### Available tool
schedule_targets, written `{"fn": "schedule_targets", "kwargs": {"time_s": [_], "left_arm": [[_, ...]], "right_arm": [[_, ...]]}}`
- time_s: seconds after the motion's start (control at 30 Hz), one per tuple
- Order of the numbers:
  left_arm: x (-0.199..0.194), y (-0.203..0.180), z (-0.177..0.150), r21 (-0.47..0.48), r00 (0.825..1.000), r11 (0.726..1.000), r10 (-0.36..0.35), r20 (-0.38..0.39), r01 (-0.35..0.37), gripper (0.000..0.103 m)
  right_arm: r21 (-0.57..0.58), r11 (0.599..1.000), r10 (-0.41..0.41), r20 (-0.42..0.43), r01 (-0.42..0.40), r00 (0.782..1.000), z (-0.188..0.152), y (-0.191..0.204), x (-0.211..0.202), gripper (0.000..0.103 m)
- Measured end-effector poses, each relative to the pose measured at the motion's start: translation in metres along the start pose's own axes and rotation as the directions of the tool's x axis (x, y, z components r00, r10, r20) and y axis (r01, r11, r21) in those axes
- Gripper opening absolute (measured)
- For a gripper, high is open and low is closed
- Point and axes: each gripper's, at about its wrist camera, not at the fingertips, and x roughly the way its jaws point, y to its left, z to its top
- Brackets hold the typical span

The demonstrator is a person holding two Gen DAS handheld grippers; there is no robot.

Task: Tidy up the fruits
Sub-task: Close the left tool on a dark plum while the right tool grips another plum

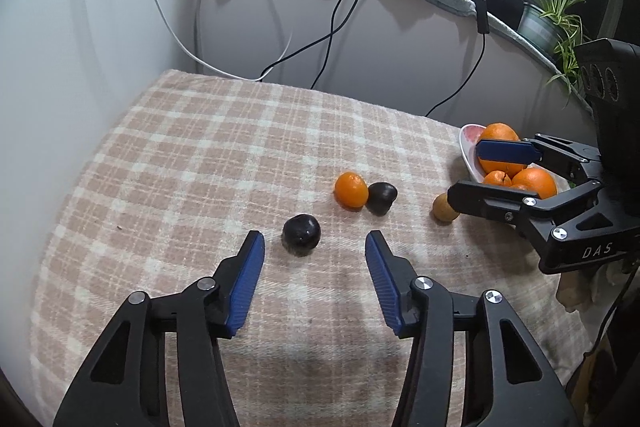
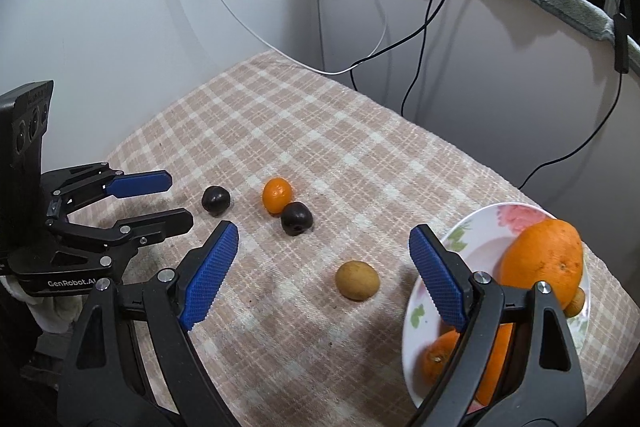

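A dark plum lies just ahead of the left gripper (jaws parted, nothing held).

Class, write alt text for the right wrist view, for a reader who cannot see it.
The open right tool frames a small tan round fruit lying on a pink-and-cream checked cloth. To its right, a white floral plate holds large oranges. Farther back lie a small orange and two dark round fruits, with the left tool entering from the left.
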Motion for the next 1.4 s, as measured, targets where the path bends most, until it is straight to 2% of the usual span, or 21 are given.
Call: {"fn": "schedule_targets", "kwargs": {"time_s": [0.13, 0.2, 0.37, 0.7, 1.13, 1.4], "left_arm": [[0.002, 0.002, -0.001, -0.004, 1.0, 1.0, -0.003, -0.009, 0.003, 0.046], [0.004, 0.003, -0.001, -0.007, 1.0, 1.0, -0.006, -0.013, 0.006, 0.044], [0.009, 0.005, 0.0, -0.013, 1.0, 1.0, -0.016, -0.024, 0.016, 0.041], [0.022, 0.007, 0.002, -0.016, 0.999, 1.0, -0.016, -0.045, 0.015, 0.036], [0.037, 0.01, 0.003, -0.022, 0.997, 1.0, -0.009, -0.07, 0.007, 0.03], [0.04, 0.012, 0.003, -0.028, 0.997, 1.0, -0.005, -0.072, 0.003, 0.024]], "right_arm": [[-0.008, 1.0, 0.007, -0.011, -0.007, 1.0, 0.0, 0.003, 0.006, 0.089], [-0.012, 1.0, 0.01, -0.02, -0.01, 1.0, 0.0, 0.005, 0.01, 0.084], [-0.02, 1.0, 0.018, -0.041, -0.018, 0.999, 0.0, 0.007, 0.018, 0.08], [-0.037, 0.999, 0.028, -0.096, -0.032, 0.995, 0.001, 0.015, 0.039, 0.059], [-0.035, 0.999, 0.028, -0.13, -0.032, 0.991, 0.004, 0.02, 0.061, 0.047], [-0.029, 0.999, 0.033, -0.148, -0.038, 0.988, 0.004, 0.019, 0.071, 0.034]]}}
